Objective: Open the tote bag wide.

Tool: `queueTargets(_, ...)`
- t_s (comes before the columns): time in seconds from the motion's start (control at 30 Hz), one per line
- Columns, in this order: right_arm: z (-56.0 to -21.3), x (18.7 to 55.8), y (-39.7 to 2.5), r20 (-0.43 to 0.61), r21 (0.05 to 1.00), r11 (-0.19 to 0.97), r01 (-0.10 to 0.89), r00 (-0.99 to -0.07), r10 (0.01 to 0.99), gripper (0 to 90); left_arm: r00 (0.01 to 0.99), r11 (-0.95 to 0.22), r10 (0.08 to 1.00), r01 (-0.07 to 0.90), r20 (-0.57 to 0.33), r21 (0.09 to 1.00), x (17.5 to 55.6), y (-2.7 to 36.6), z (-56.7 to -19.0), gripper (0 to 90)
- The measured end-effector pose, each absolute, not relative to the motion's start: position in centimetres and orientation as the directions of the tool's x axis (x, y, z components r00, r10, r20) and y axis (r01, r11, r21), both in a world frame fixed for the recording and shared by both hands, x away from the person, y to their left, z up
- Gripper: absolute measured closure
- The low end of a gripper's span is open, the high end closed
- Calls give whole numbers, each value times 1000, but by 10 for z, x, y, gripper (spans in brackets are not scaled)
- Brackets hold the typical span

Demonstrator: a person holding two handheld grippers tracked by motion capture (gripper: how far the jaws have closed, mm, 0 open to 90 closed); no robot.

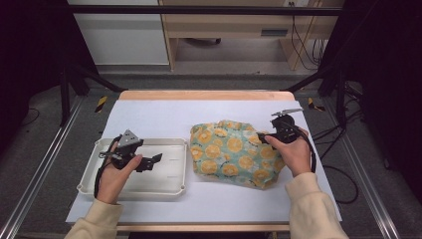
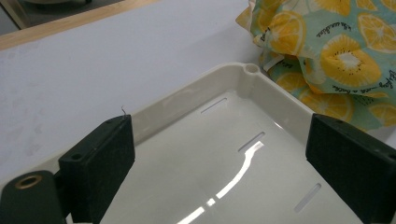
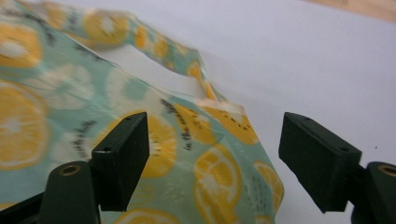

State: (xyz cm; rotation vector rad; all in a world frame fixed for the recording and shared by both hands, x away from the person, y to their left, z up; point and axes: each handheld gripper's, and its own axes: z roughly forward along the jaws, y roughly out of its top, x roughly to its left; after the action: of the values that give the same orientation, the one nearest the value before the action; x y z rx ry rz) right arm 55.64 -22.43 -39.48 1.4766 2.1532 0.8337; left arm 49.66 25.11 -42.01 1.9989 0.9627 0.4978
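White paper covers the counter (image 1: 149, 117), where a crumpled teal cloth printed with orange slices (image 1: 231, 152) lies just right of an empty cream plastic tray (image 1: 176, 185). Nearer the cloth, the right gripper (image 3: 212, 158) hangs wide open at the cloth's right edge, while the left gripper (image 2: 219, 158) hovers wide open above the tray.

Bright even overhead light, tray (image 2: 261, 93) glare streak, blurred cloth (image 3: 56, 116)

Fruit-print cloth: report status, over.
Left gripper open, over white tray. Right gripper open, jaws either side of the fruit-print cloth edge, not yet clamped. Cloth bunched on table beside tray. Nothing in the way.
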Motion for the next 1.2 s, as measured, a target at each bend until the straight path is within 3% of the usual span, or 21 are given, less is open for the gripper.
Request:
queueTargets(0.07, -402, 562, -226, -1, 637, 268, 723, -347, 938, 362, 630, -357, 777, 448, -7, 820, 497, 251, -421, 82)
queueTargets(0.13, -407, 564, -229, 19, 618, 269, 739, -356, 934, 585, 633, -361, 774, 449, -6, 817, 497, 250, -421, 82)
queueTargets(0.2, -411, 562, -229, 26, 605, 292, 741, -385, 922, 731, 639, -370, 769, 449, -3, 814, 497, 248, -422, 82)
queueTargets(0.3, -406, 545, -225, 5, 660, 304, 687, -409, 913, 900, 643, -376, 766, 445, 2, 813, 496, 246, -422, 82)
queueTargets(0.6, -380, 482, -208, -15, 832, 272, 483, -472, 882, 900, 650, -376, 760, 435, 3, 818, 494, 246, -416, 83)
queueTargets(0.77, -389, 436, -199, -17, 880, 256, 399, -513, 858, 900, 655, -368, 756, 426, -2, 826, 492, 246, -412, 83)
queueTargets(0.97, -419, 397, -198, 36, 884, 230, 407, -549, 835, 900, 665, -377, 747, 412, 9, 830, 489, 243, -407, 83)
queueTargets(1.2, -438, 381, -213, 92, 856, 203, 476, -527, 845, 900, 686, -401, 727, 395, 24, 827, 486, 231, -405, 83)
